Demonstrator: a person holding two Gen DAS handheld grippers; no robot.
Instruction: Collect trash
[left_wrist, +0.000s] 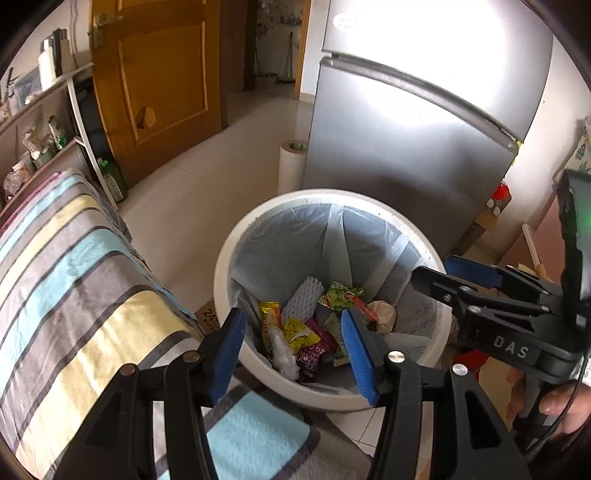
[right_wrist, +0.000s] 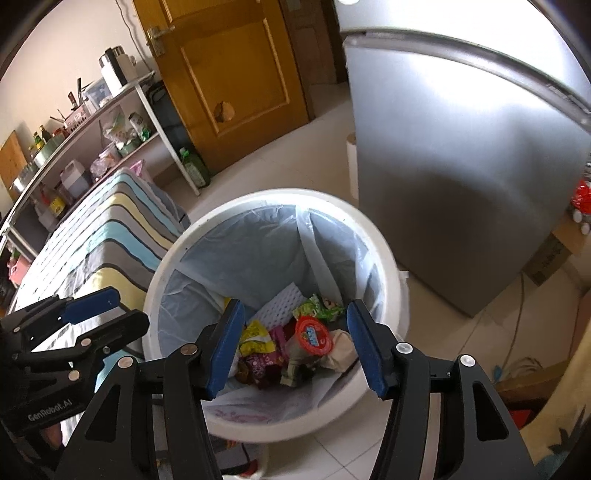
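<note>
A white round bin (left_wrist: 332, 194) (right_wrist: 277, 194) with a clear liner stands on the tiled floor and holds the trash. In it lie a white foam net (left_wrist: 304, 299) (right_wrist: 280, 310), a yellow wrapper (left_wrist: 299, 336), a green wrapper (left_wrist: 340, 295), a red-lidded cup (right_wrist: 312, 336) and crumpled paper (left_wrist: 384, 314) (right_wrist: 341, 349). My left gripper (left_wrist: 293, 350) (right_wrist: 127, 312) hangs open over the bin's near left rim, nothing between its blue pads. Over the near right rim my right gripper (right_wrist: 295, 347) (left_wrist: 436, 271) is open too, and empty.
A bed with striped bedding (left_wrist: 74, 258) (right_wrist: 110, 229) presses against the bin's left side. A grey fridge (left_wrist: 424, 147) (right_wrist: 461, 166) rises behind the bin, a paper roll (left_wrist: 291, 162) beside it. A wooden door (left_wrist: 159, 81), cluttered shelves (right_wrist: 74, 147) and a green bottle (left_wrist: 112, 181) stand farther back.
</note>
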